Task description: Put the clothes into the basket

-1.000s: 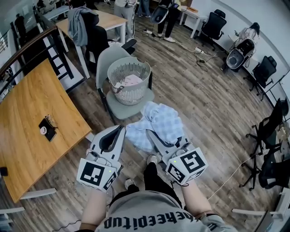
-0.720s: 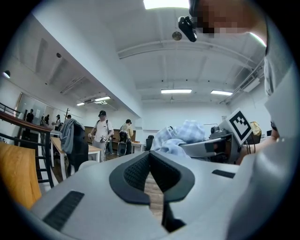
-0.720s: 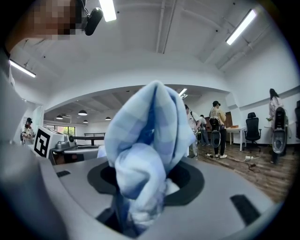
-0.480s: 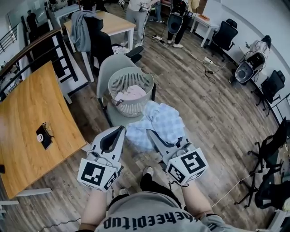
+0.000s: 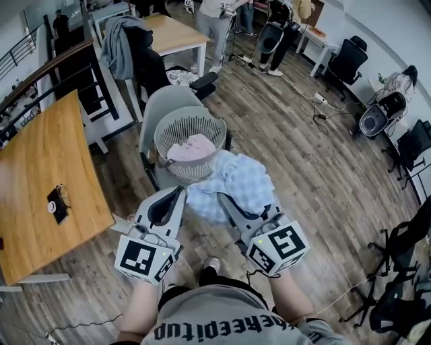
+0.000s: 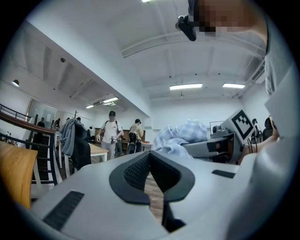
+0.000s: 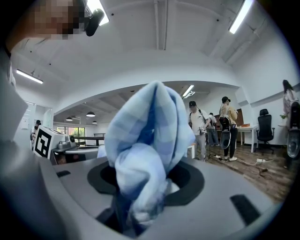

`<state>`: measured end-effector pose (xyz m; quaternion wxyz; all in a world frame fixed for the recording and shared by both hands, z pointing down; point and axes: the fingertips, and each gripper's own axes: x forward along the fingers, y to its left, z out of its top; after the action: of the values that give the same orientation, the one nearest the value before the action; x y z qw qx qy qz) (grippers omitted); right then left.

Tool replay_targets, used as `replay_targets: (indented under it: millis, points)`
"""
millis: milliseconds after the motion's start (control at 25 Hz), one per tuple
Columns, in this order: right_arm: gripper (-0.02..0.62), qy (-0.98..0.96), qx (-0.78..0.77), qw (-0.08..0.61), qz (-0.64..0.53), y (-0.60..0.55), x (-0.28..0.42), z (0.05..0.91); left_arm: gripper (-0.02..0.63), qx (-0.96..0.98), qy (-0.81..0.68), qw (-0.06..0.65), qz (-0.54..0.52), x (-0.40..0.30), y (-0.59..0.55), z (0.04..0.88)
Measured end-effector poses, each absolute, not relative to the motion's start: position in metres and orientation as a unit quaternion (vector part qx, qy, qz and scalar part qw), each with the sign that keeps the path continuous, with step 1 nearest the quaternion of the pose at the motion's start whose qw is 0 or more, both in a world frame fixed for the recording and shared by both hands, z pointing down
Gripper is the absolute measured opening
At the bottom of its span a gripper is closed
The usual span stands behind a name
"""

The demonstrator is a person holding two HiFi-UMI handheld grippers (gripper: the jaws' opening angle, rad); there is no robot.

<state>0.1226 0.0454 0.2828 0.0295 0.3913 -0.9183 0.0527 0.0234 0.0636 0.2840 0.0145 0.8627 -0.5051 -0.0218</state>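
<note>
A pale slatted laundry basket (image 5: pixel 176 129) stands on a grey chair (image 5: pixel 160 106), with a pink garment (image 5: pixel 192 147) inside it. My right gripper (image 5: pixel 223 198) is shut on a bunched light-blue checked cloth (image 5: pixel 237 183), which hangs in the air just in front of the basket's near rim. In the right gripper view the cloth (image 7: pixel 146 145) bulges up out of the right gripper (image 7: pixel 140 197). My left gripper (image 5: pixel 180 191) is beside it, shut and holding nothing. The left gripper (image 6: pixel 150 158) shows its pads meeting at the tip, with the cloth (image 6: pixel 183 135) off to its right.
A wooden table (image 5: pixel 40 168) with a small dark device (image 5: pixel 55 205) lies to the left. A second table (image 5: pixel 172 32), a chair draped with a grey jacket (image 5: pixel 121 40) and standing people (image 5: pixel 219 17) are behind the basket. Office chairs (image 5: pixel 350 59) line the right wall.
Both grippers and the cloth have moved forward together. The basket on its chair now lies right behind the cloth, and the wooden table has slid back to the left.
</note>
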Motion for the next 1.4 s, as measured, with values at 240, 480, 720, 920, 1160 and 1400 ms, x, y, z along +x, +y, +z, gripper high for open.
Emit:
replay_targets:
  millis: [240, 480, 720, 920, 1160, 1400]
  points:
    - [0.232, -0.925, 0.375, 0.028, 0.053, 0.028, 0.144, 0.289, 0.014, 0.854, -0.52, 0.011, -0.015, 0.048, 0.051, 0.287]
    - [0.232, -0.925, 0.375, 0.023, 0.06, 0.018, 0.152, 0.295, 0.012, 0.852, -0.524, 0.01, -0.007, 0.054, 0.042, 0.29]
    - [0.232, -0.92, 0.385, 0.018, 0.067, 0.014, 0.16, 0.294, 0.014, 0.856, -0.517, 0.011, 0.002, 0.06, 0.036, 0.288]
    - [0.232, -0.914, 0.399, 0.02, 0.07, 0.001, 0.159, 0.296, 0.014, 0.862, -0.506, 0.014, 0.001, 0.058, 0.021, 0.289]
    - [0.232, -0.908, 0.412, 0.02, 0.072, -0.021, 0.139, 0.296, 0.014, 0.869, -0.494, 0.015, 0.0, 0.038, -0.002, 0.288]
    - [0.232, -0.9, 0.428, 0.02, 0.078, -0.048, 0.111, 0.296, 0.014, 0.879, -0.477, 0.02, 0.005, 0.011, -0.034, 0.288]
